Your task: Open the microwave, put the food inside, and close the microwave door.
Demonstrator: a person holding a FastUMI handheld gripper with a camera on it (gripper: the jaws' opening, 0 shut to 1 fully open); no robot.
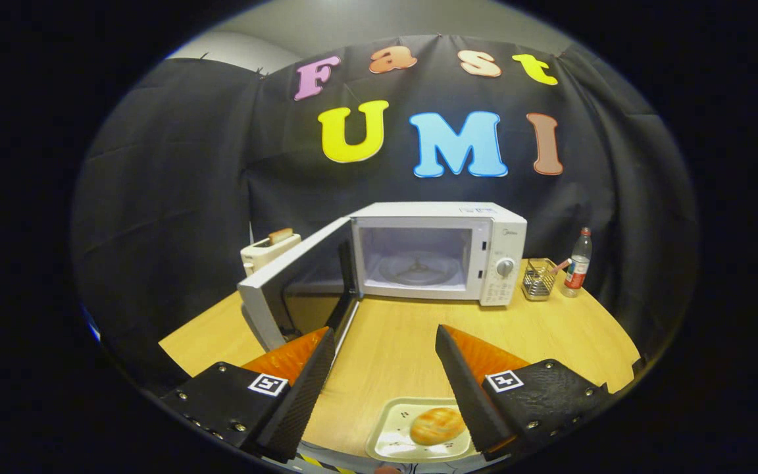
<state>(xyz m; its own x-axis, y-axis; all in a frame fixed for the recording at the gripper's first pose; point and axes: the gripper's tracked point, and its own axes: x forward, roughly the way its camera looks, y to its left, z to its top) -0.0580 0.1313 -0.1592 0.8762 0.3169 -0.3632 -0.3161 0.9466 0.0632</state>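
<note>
Wooden tabletop [405, 329] ahead, microwave [441, 253] door [293, 283] swung wide beyond the fingers, gripper [385, 382] spread and empty — drop low, straddle the plate [389, 438] rim under the bread roll [437, 425] between them, squeeze level.

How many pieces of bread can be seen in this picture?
2. One round golden bun lies on the pale square plate between the open gripper fingers; one brown slice stands in the cream toaster left of the microwave.

Demo booth w/ kitchen setup: microwave [438, 253], toaster [268, 250], wooden table [405, 329], cloth wall.
</note>
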